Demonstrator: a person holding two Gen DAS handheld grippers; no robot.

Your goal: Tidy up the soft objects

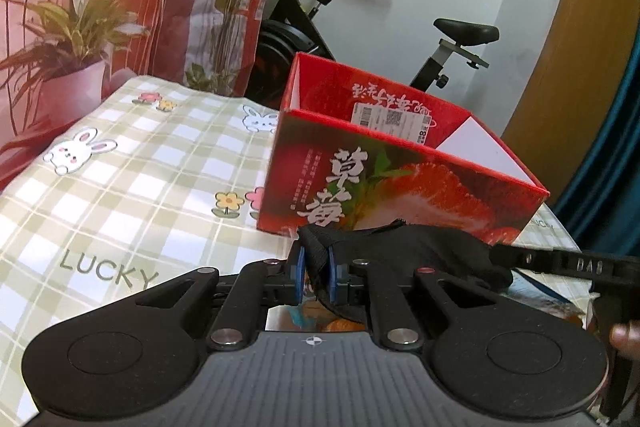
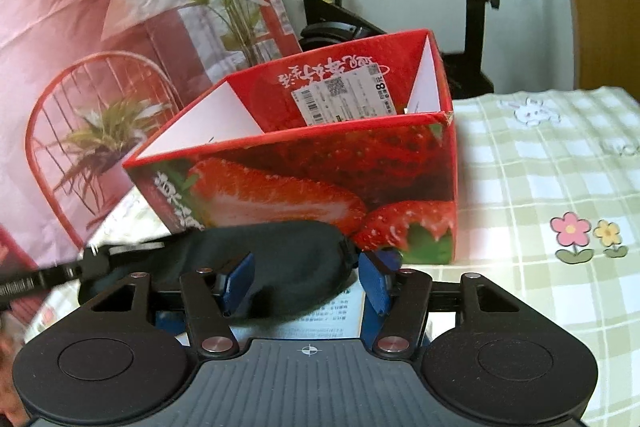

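The black sleep mask (image 2: 280, 259) is not yet in the strawberry box (image 2: 320, 179); it hangs just in front of the box's near wall, above a printed leaflet (image 2: 320, 315) on the bench (image 2: 540, 167). What shows of the box's inside holds only a shipping label (image 2: 348, 99) on the far wall, so by my judgement the sorting has barely begun: the mask has been picked up, and lifting it over the rim and letting go remain.

The left gripper (image 1: 318, 275) has its jaws pinched narrow on the mask's strap end. The right gripper (image 2: 304, 287) has its jaws standing apart around the mask's other end, the pads not pressing on it.

Count: 1 sleep mask, 1 box, 1 leaflet, 2 grippers. No other soft object shows on the bench near the box.
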